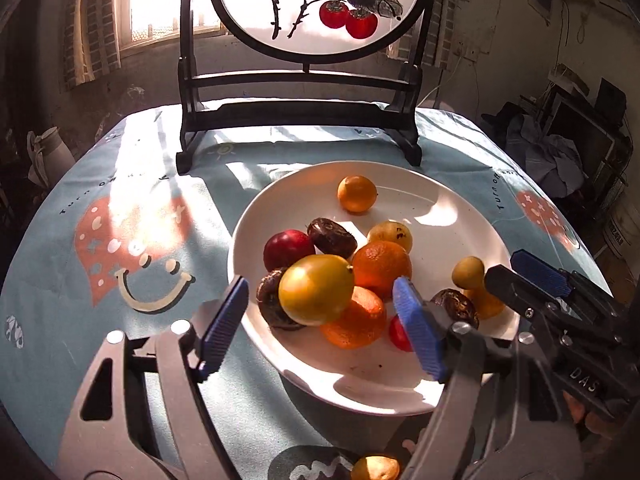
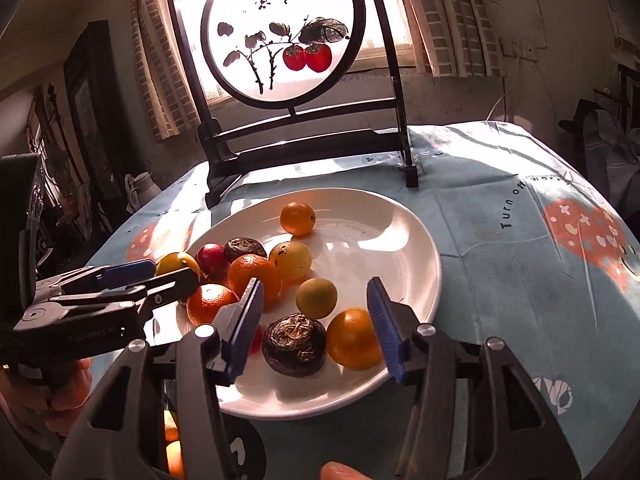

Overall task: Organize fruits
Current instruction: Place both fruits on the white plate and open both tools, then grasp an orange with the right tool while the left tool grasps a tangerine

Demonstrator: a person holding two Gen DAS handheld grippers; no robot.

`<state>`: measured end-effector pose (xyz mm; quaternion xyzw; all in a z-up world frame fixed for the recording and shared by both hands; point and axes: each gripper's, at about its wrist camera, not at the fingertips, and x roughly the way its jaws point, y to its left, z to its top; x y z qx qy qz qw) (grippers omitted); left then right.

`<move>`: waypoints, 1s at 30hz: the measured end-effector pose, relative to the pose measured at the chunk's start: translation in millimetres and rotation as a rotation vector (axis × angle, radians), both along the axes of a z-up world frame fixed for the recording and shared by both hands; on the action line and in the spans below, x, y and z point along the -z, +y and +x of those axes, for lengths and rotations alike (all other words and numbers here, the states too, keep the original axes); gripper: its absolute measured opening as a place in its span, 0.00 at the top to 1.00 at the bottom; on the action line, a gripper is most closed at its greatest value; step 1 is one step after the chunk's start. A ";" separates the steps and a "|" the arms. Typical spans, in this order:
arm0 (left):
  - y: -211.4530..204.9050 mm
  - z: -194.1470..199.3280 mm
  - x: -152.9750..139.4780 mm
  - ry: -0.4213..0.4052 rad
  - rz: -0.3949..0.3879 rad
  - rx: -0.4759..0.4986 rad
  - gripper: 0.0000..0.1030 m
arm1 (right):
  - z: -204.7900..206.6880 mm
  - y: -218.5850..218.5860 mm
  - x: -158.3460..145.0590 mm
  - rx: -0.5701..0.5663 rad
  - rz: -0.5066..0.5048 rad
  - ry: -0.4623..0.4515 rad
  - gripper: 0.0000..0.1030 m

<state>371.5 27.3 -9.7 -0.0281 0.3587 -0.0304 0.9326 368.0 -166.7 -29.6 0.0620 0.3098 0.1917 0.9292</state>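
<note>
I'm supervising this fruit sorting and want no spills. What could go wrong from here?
1. The fruits are heaped: the big yellow fruit leans on the oranges, so lifting one may send others rolling.
2. The plate is shallow, so a nudged fruit could roll onto the tablecloth.
3. The left claw and right claw are both open over the same pile and might collide.

We see only a sliver of the small red fruit [image 1: 397, 334] behind the left tongs' blue pad [image 1: 420, 330]. The bottom edge cuts off a yellow fruit [image 1: 375, 469] on the bench. Beneath the right tongs [image 2: 316, 330], orange fruit [image 2: 173, 446] peeks through, its shape unclear. The screen's top [image 1: 320, 4] runs out of frame.
</note>
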 end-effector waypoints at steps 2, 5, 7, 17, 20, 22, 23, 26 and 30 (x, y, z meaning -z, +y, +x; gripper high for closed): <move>5.9 -13.3 -11.7 -0.033 0.001 -0.002 0.14 | -6.6 0.1 -6.2 -0.022 0.018 0.005 0.47; 16.2 -36.2 -23.2 -0.043 0.003 -0.022 0.11 | -22.9 6.7 -15.0 -0.050 0.011 -0.008 0.47; 23.8 -55.4 -25.5 -0.049 0.011 -0.044 0.08 | -35.2 12.6 -14.7 -0.078 0.004 0.011 0.47; 59.7 -114.0 25.9 0.044 -0.074 -0.147 0.03 | -90.0 33.5 20.8 -0.217 -0.011 0.169 0.47; 59.8 -118.6 19.7 -0.002 -0.033 -0.179 0.03 | -96.0 35.7 22.6 -0.231 -0.010 0.181 0.47; 57.5 -121.7 17.3 -0.024 0.001 -0.188 0.03 | -96.6 37.8 24.0 -0.242 -0.008 0.196 0.47; 56.1 -122.3 16.9 -0.028 0.012 -0.188 0.03 | -97.2 38.4 24.8 -0.241 -0.009 0.197 0.47; 54.1 -120.7 16.0 -0.024 0.024 -0.178 0.03 | -97.5 39.1 26.6 -0.241 -0.014 0.201 0.47; 54.1 -119.9 15.9 -0.019 0.018 -0.173 0.03 | -94.3 37.2 30.0 -0.240 -0.001 0.209 0.49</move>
